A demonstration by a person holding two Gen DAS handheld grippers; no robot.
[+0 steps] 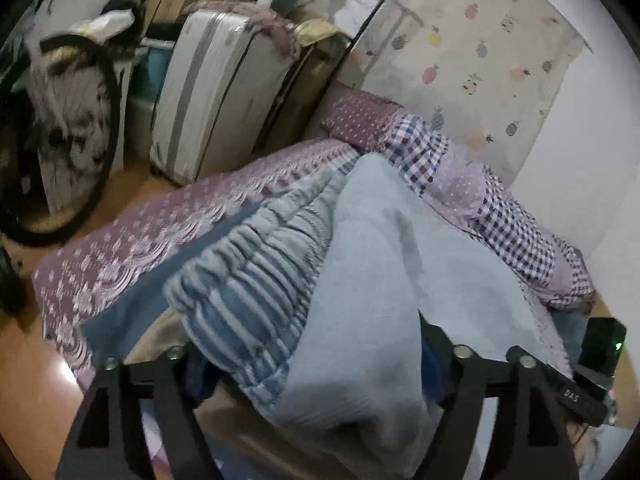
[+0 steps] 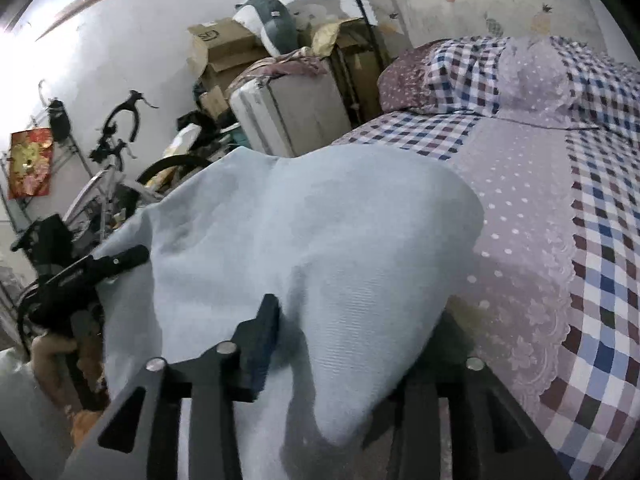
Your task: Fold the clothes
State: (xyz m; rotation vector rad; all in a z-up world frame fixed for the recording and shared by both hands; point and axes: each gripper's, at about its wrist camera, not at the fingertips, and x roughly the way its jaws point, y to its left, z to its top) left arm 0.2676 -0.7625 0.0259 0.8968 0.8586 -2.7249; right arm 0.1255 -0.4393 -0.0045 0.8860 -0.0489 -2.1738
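Both wrist views close over pale blue garment [image 1: 380,264], facing bed [image 2: 532,208]

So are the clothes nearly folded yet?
Not nearly. Nothing looks folded. Both tools, left and right, hold up the light blue cloth above the bed. A striped garment bunches beside it. Laying it flat and folding remain.

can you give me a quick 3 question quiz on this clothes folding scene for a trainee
1. True or false: the light blue garment lies flat on the bed.
2. Which stands beside the bed? A) suitcase B) washing machine C) ironing board
3. Fill in: the garment's gathered waistband is ____ patterned.

Key:
1. False: it is lifted, bunched in both the left hand-held gripper and the right hand-held gripper.
2. A
3. Striped
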